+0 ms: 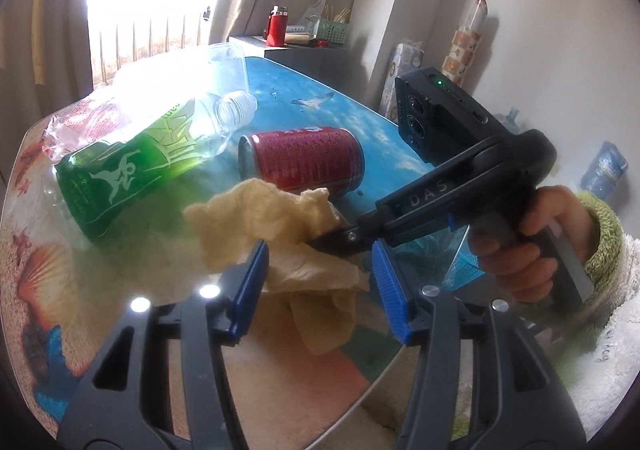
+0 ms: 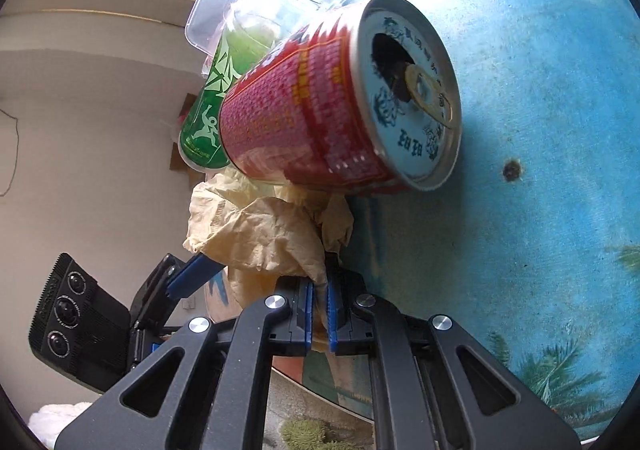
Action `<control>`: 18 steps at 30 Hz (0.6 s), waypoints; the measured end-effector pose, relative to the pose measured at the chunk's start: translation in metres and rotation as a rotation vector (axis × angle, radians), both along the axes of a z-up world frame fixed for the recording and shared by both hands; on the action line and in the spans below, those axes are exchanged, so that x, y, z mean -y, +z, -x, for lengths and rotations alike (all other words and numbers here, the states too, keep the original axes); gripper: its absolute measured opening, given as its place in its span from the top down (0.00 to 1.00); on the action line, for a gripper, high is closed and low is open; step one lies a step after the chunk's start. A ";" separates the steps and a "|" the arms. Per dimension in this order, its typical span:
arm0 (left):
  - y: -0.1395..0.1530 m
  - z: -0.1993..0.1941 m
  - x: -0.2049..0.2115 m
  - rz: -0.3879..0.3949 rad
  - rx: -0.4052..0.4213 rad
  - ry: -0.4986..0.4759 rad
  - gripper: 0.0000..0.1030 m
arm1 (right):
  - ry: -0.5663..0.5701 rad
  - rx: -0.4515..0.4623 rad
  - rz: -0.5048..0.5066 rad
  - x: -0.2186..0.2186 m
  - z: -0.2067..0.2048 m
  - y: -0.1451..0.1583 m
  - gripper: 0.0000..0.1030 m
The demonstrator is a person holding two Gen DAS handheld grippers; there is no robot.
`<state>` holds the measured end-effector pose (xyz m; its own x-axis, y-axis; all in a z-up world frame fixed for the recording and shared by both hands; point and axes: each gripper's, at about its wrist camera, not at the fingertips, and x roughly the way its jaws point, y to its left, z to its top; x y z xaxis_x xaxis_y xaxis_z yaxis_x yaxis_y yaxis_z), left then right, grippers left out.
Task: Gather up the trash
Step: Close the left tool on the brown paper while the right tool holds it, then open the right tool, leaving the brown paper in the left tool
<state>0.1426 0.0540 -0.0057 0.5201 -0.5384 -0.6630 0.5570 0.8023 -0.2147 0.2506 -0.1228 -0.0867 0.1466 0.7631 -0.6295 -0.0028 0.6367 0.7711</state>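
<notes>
We see the can (image 1: 302, 159) lying on its side on the table (image 1: 360, 109), its long axis running left to right in the left wrist view, with the opened top toward the right gripper (image 2: 319, 320) and the tab (image 2: 430, 95) pulled back. Its red wall carries fine print too small for us to read; the lid bears blue characters we cannot make out either. The bottle (image 1: 152, 157) lies beside it, just apart, its long axis slanting from the near left to the capped neck at the far right, with a white running figure and jagged lettering on the green label. Behind it rests a clear tub (image 1: 224, 61) and a crumpled bag (image 1: 84, 121) with red print. The napkin (image 1: 256, 226), crumpled and beige, lies in front of the can and touches it, draping over the table's near edge. The right gripper has its pads pressed together on a fold of the napkin; its body reads "DAS" in the left wrist view, and a hand (image 1: 520, 250) in a green fuzzy sleeve holds its grip. The left gripper (image 1: 320, 282) stands half spread with the napkin between its pads; whether they press on it we cannot tell. The blue table top to the right of the can is bare; the near rim curves close beneath both grippers.
</notes>
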 end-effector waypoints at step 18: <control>-0.037 -0.015 0.039 -0.251 -0.017 -0.020 0.46 | 0.014 -0.094 -0.127 0.014 -0.006 -0.020 0.94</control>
